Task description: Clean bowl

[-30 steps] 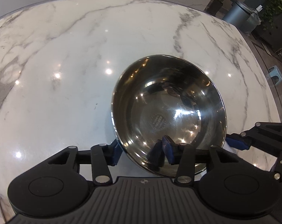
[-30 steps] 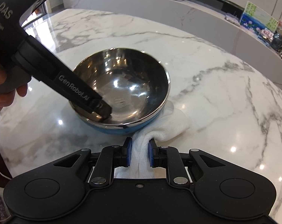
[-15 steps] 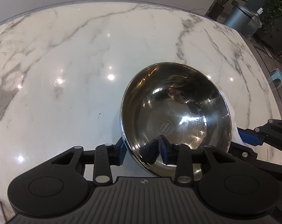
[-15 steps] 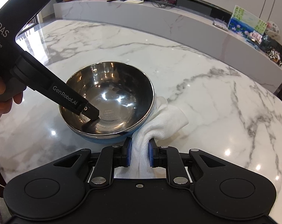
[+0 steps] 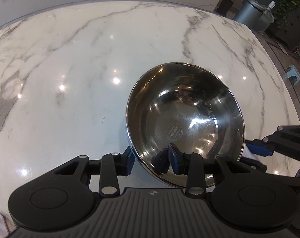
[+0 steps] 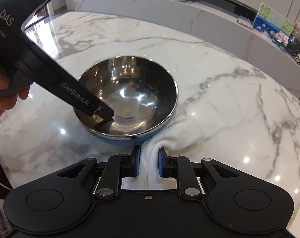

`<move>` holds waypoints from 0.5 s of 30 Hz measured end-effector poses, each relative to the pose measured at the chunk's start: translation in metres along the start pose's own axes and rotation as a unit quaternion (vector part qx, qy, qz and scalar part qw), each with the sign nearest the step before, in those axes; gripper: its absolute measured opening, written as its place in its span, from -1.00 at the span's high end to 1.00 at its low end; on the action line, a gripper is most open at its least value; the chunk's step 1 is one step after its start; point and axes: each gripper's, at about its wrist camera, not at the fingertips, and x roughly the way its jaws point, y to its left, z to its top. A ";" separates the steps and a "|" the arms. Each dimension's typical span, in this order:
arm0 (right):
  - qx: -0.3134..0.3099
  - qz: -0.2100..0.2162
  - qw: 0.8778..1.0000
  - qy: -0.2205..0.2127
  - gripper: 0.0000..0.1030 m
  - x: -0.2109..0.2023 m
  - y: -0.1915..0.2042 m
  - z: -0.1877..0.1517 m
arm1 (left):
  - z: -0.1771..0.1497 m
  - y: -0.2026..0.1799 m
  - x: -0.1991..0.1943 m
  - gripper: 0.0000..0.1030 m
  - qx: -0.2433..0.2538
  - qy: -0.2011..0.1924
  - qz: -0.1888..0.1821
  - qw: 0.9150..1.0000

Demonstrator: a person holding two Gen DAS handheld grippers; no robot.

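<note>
Bowl [image 6: 128, 99] rim pinched by left gripper [image 5: 151, 163]; right gripper [image 6: 148, 163] clamped on white cloth [image 6: 177, 130], lower centre. Next: cloth into bowl.

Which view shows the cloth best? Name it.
Right wrist view: the cloth runs whole from the right gripper to under the bowl. The left wrist view catches only a white scrap beside the bowl.
</note>
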 end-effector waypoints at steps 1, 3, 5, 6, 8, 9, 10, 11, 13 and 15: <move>-0.002 0.000 1.000 0.004 0.68 0.002 0.001 0.000 | 0.000 0.000 0.000 0.34 -0.002 -0.001 0.000 1.000; -0.002 -0.006 1.000 0.007 0.68 0.004 0.002 0.000 | 0.000 0.000 0.000 0.34 -0.003 -0.004 0.001 1.000; 0.003 -0.011 1.000 0.007 0.68 0.004 0.001 -0.001 | -0.001 0.000 0.000 0.34 -0.006 -0.007 0.002 1.000; 0.013 -0.018 1.000 0.006 0.68 0.003 -0.002 -0.001 | -0.002 0.000 -0.001 0.34 -0.008 -0.010 0.002 1.000; 0.032 -0.032 0.999 0.003 0.68 0.002 -0.009 0.000 | -0.001 0.002 -0.003 0.28 -0.012 -0.018 0.003 1.000; 0.038 -0.037 0.999 0.003 0.68 0.002 -0.012 0.000 | -0.001 0.002 -0.005 0.25 -0.014 -0.024 0.003 1.000; 0.046 -0.043 0.998 0.002 0.68 0.001 -0.014 -0.001 | 0.000 0.003 -0.007 0.15 -0.017 -0.031 0.004 0.999; 0.055 -0.051 0.997 0.000 0.68 0.001 -0.017 -0.001 | 0.001 0.004 -0.009 0.10 -0.020 -0.037 0.006 0.999; 0.064 -0.063 0.996 0.001 0.68 0.001 -0.021 -0.002 | 0.002 0.004 -0.012 0.03 -0.022 -0.045 0.006 0.999; 0.071 -0.076 0.995 0.006 0.68 0.004 -0.024 -0.003 | 0.002 0.004 -0.013 -0.07 -0.021 -0.050 0.005 0.999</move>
